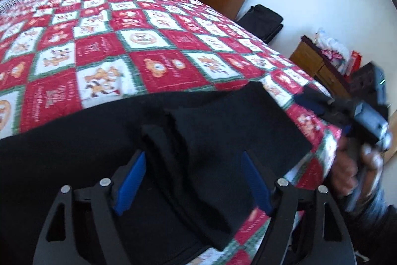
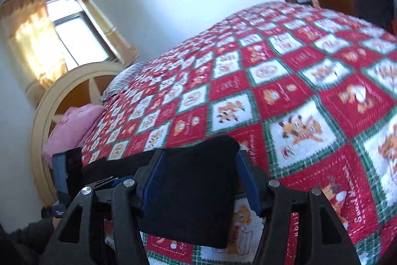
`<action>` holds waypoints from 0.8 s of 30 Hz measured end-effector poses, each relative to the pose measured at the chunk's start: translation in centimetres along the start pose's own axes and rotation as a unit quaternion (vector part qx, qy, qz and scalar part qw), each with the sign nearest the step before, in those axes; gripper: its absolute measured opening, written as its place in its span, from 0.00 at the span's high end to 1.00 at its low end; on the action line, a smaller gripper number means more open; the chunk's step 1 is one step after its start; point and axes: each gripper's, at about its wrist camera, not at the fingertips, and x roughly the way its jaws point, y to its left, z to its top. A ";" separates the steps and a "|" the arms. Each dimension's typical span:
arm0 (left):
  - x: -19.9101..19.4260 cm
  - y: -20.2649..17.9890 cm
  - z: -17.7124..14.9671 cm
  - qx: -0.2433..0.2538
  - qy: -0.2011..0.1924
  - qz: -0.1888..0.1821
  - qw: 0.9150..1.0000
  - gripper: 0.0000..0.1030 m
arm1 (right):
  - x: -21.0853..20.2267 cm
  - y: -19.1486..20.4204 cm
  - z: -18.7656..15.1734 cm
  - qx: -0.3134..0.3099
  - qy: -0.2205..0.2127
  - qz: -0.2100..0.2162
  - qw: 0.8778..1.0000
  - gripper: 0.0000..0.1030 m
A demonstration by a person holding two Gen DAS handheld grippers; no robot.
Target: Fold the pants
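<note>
Bedroom with white walls: a large bed (image 1: 148, 41) under a red, white and green checked quilt fills both views. Black pants (image 1: 124, 141), already doubled into layers, lie along its near edge, at six o'clock in each view. Both tools sit over the cloth with blue pads apart. The left gripper (image 1: 191, 180) straddles a raised fold, not visibly pinching. The right gripper (image 2: 198, 183) has the pants' end between its pads; whether they press is unclear. Judging by this, another fold is being set up; next, each must pinch firmly. No containers with visible contents appear.
</note>
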 end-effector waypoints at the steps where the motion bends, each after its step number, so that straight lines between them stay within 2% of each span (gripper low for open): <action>1: 0.1 -0.1 0.0 0.001 0.000 -0.001 1.000 0.36 | 0.2 -0.2 -0.3 0.001 0.002 -0.006 1.000 0.41; 2: 0.2 -0.4 0.0 0.007 0.002 0.002 1.000 0.42 | 0.4 -0.3 -0.5 0.003 0.004 -0.009 1.000 0.41; 4: 0.2 -0.5 -0.2 0.013 -0.001 0.007 1.000 0.42 | 0.6 -0.3 -0.8 0.005 0.003 -0.007 1.000 0.41; 8: 0.6 0.0 -0.3 -0.007 -0.006 -0.002 1.000 0.43 | 0.7 0.1 -1.1 -0.005 -0.006 -0.011 1.000 0.41; 10: 0.6 0.1 -0.3 -0.005 -0.010 0.007 1.000 0.52 | 0.7 0.2 -1.2 -0.008 -0.007 -0.013 1.000 0.41; 11: 0.6 0.2 -0.2 -0.005 -0.011 0.011 1.000 0.61 | 0.8 0.2 -1.3 -0.008 -0.007 -0.013 1.000 0.41; 12: 0.5 0.4 -0.3 -0.007 -0.014 0.014 1.000 0.77 | 1.0 0.2 -1.3 -0.008 -0.006 -0.013 1.000 0.41; 13: 0.5 0.7 -0.2 -0.011 -0.015 0.017 1.000 0.86 | 1.1 0.2 -1.4 -0.007 -0.005 -0.013 1.000 0.41; 15: 0.2 1.1 -0.3 -0.018 -0.017 0.004 1.000 0.89 | 1.2 0.2 -1.4 -0.006 -0.006 -0.015 1.000 0.41; 19: -0.9 0.9 0.0 -0.014 -0.032 -0.001 0.999 0.90 | 0.8 0.2 -1.5 -0.005 -0.021 -0.015 1.000 0.41; 24: -3.2 1.7 1.0 -0.032 -0.056 -0.017 0.998 0.90 | 0.1 0.1 -1.3 -0.003 -0.043 -0.017 0.999 0.41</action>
